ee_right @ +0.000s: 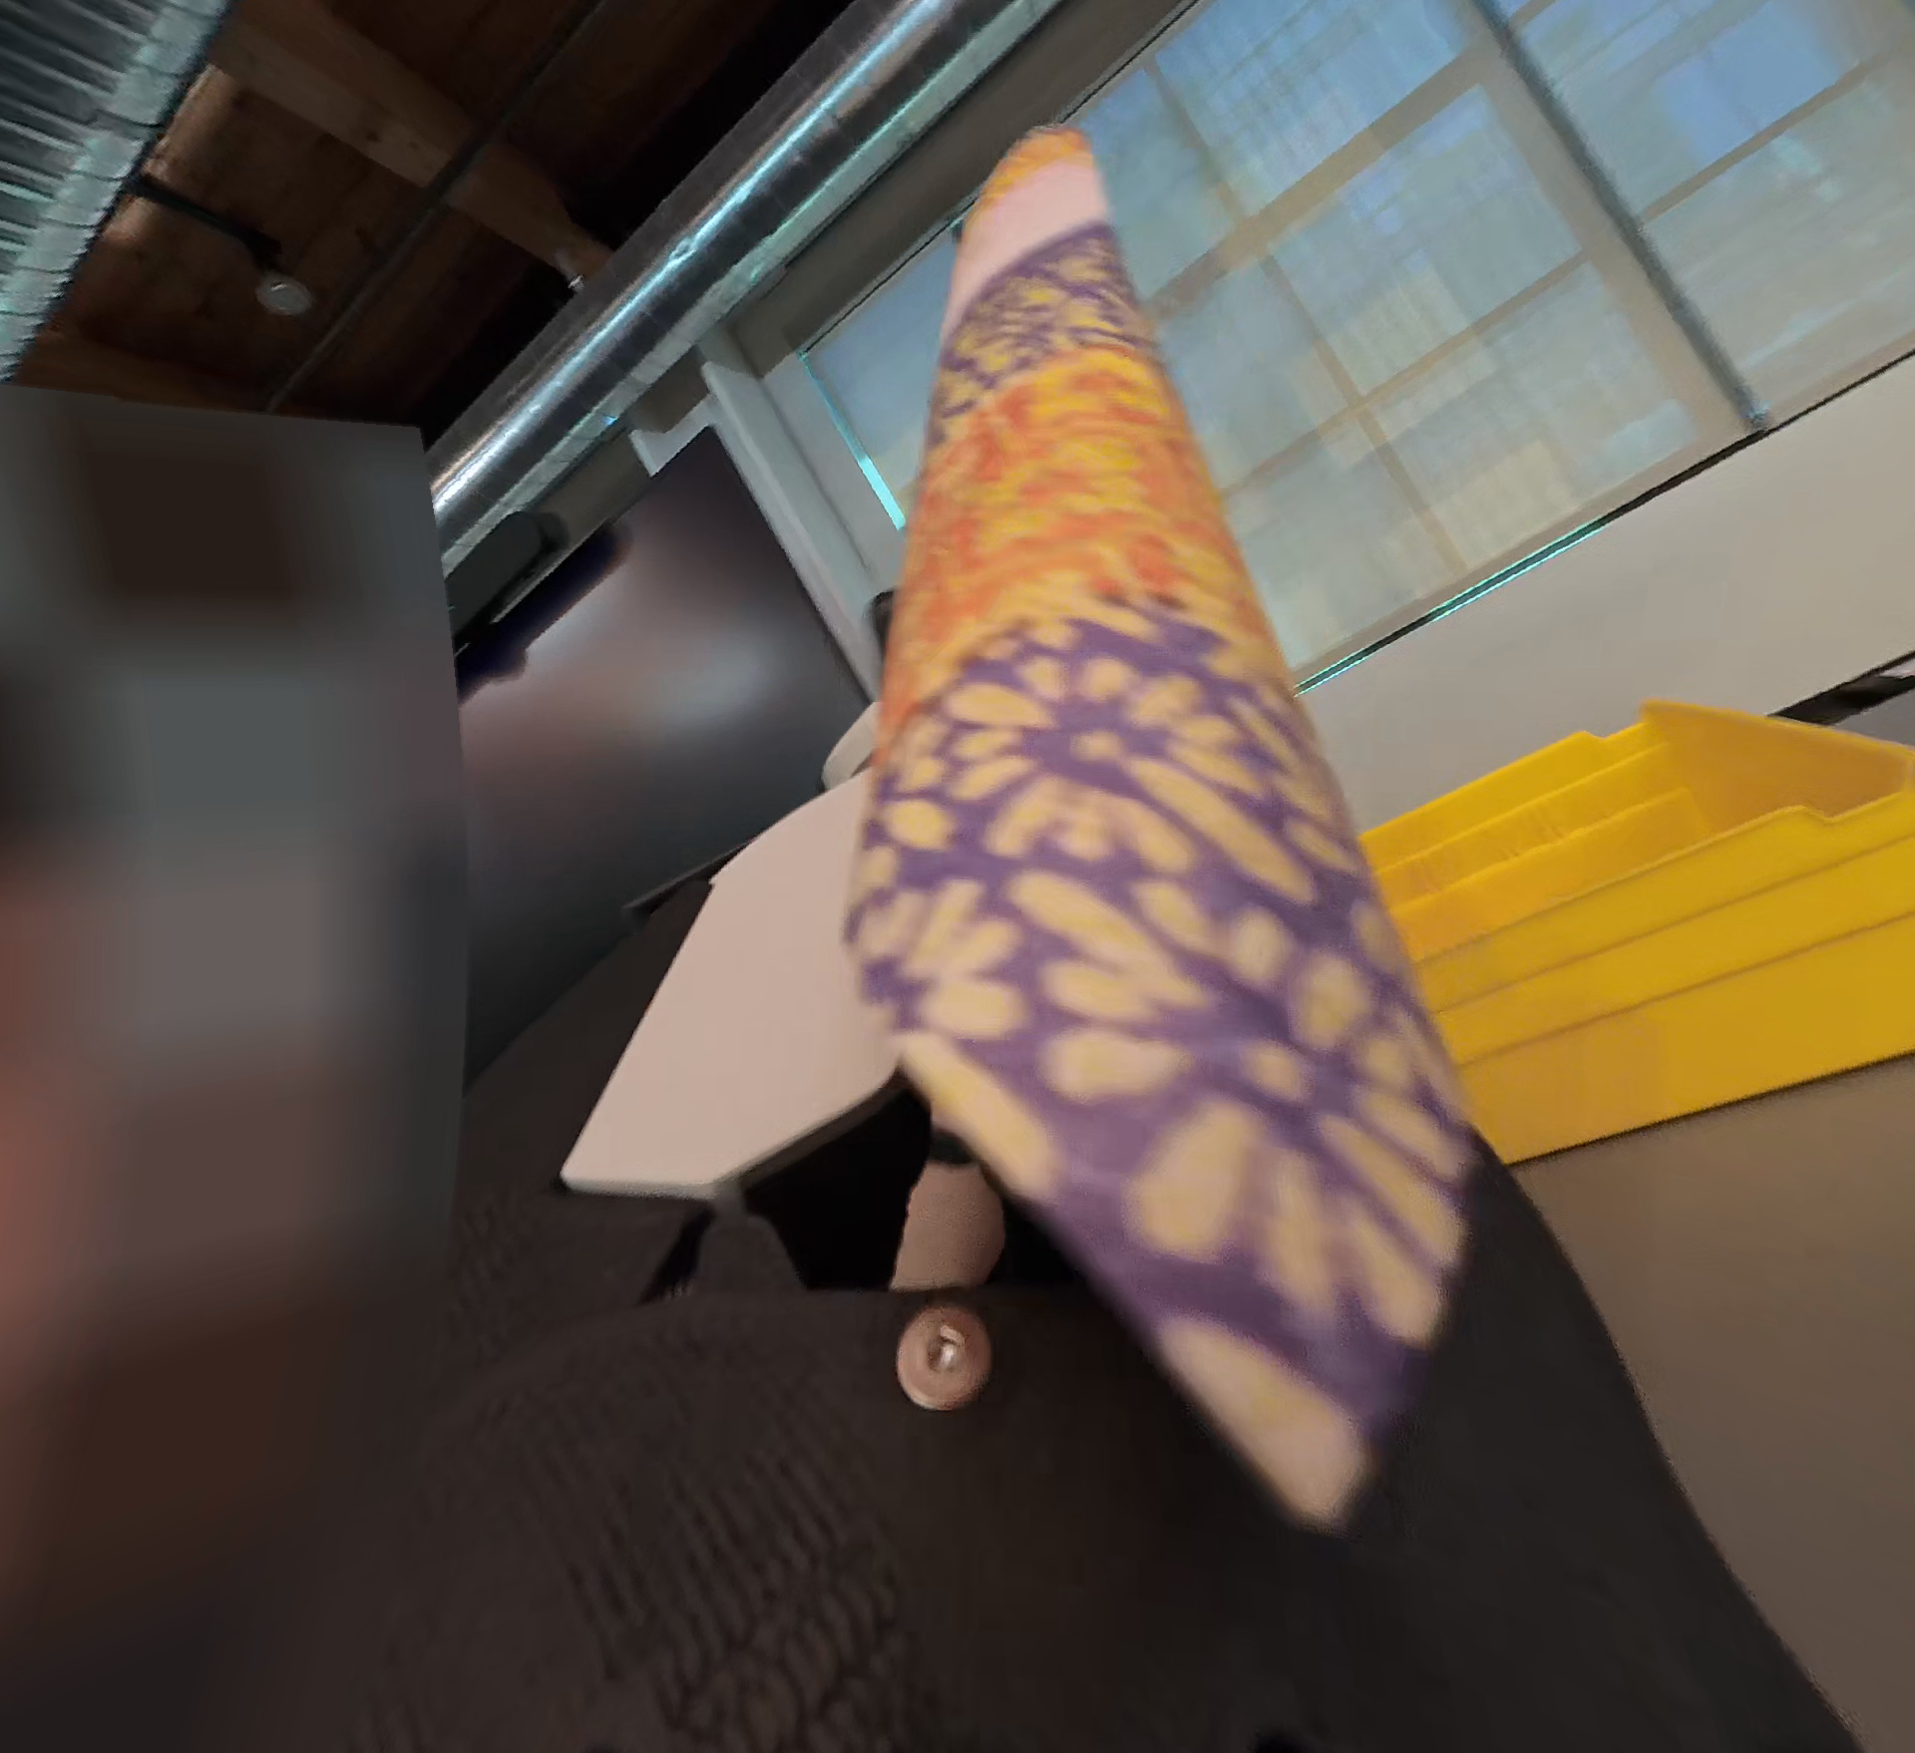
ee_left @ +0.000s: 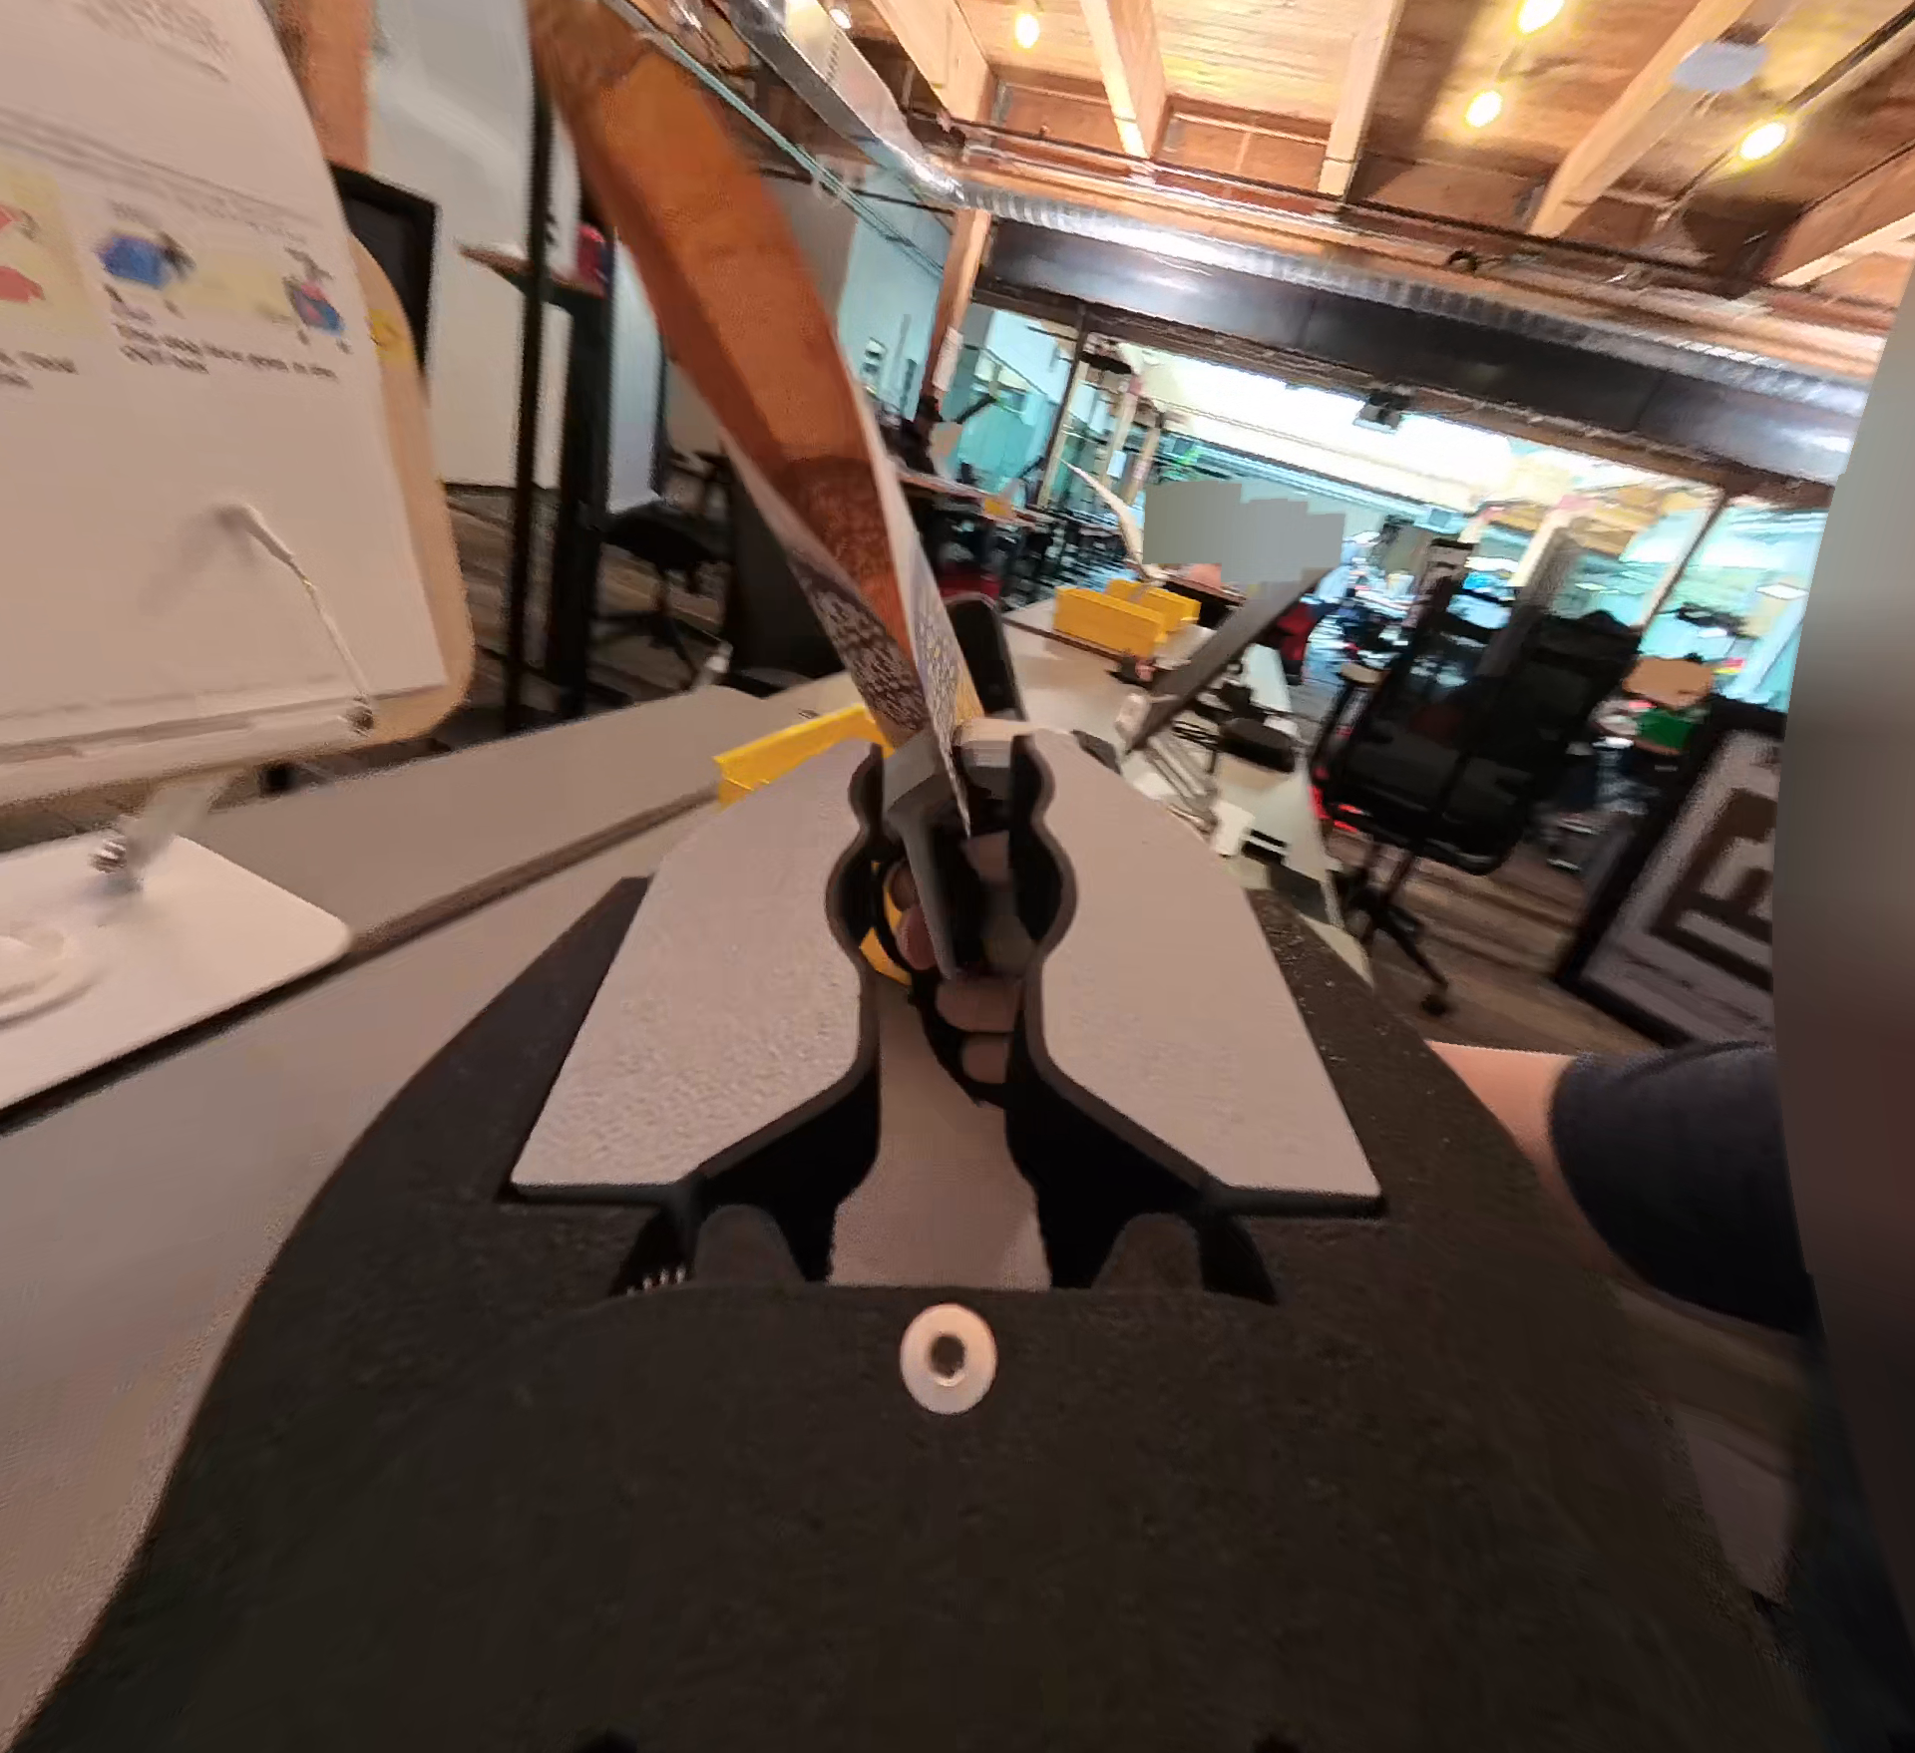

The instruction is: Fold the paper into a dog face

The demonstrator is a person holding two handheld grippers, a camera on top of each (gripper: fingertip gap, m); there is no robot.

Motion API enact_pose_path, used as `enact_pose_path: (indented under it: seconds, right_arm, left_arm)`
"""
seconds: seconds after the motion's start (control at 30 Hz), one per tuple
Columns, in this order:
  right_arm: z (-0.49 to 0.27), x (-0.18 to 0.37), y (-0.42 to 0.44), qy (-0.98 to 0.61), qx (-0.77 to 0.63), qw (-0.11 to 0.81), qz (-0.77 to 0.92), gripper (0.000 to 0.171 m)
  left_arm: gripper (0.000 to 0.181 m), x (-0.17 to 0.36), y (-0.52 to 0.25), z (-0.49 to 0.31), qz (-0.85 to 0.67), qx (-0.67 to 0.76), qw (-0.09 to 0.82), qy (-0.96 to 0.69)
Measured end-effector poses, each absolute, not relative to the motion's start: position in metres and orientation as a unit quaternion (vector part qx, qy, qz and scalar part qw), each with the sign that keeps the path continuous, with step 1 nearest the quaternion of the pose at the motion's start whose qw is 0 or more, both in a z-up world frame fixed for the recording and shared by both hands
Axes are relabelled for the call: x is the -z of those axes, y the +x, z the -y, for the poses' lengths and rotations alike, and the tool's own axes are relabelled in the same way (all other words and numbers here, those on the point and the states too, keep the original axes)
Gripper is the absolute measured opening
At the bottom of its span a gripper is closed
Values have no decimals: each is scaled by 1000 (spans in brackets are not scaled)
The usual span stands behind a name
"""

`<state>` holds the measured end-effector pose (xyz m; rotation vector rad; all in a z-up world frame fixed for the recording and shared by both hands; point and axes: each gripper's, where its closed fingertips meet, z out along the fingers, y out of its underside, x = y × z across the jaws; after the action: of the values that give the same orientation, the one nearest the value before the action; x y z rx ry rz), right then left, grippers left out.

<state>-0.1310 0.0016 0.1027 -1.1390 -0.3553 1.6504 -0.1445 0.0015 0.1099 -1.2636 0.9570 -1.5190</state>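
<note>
My left gripper [ee_left: 959, 776] is pinching its fingers together on the lower edge of the paper [ee_left: 725, 274], which is standing up off the table [ee_left: 435, 833] toward the ceiling. In the right wrist view the paper [ee_right: 1098, 771] is hiding my right gripper's fingers, so I cannot tell their state. I judge I'm mid-fold; next I'm needing to lay it flat and crease.

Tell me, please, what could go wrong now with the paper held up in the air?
Both tongs seem to pinch the patterned paper near one corner, left tongs at its lower tip. Pulling apart could tear it. Off the table, it may bend and crease wrongly. Both views are blurred, so a fast swing might slip it free.
</note>
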Motion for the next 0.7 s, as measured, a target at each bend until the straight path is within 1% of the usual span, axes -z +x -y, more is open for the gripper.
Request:
enact_pose_path:
  seconds: [0.03,0.1,0.2,0.23,0.27,0.3,0.47,0.5,0.53,0.7]
  right_arm:
    - [1,-104,-132,-472,-695,519,156,1]
    - [3,-103,-135,-473,-700,508,169,2]
    - [7,-100,-141,-480,-705,488,186,1]
    - [8,-98,-144,-483,-706,480,195,1]
    - [10,-97,-146,-483,-708,474,201,3]
    - [10,-96,-148,-485,-709,470,203,1]
    - [9,-94,-148,-491,-705,470,203,5]
    - [8,-94,-148,-493,-701,473,203,8]
    - [8,-95,-148,-494,-699,475,203,17]
    - [8,-97,-150,-499,-681,494,207,18]
  left_arm:
    - [26,-109,-144,0,-390,631,431,-513]
    - [30,-107,-143,5,-394,656,392,-510]
    - [27,-102,-138,10,-411,665,368,-504]
    - [24,-99,-137,11,-418,660,369,-503]
    - [14,-98,-137,12,-425,656,375,-498]
    - [0,-99,-137,13,-430,653,383,-492]
    - [0,-96,-137,10,-437,629,410,-495]
    - [0,-96,-137,8,-434,624,417,-498]
    - [0,-95,-138,6,-433,619,423,-500]
    - [0,-95,-139,0,-427,604,444,-506]
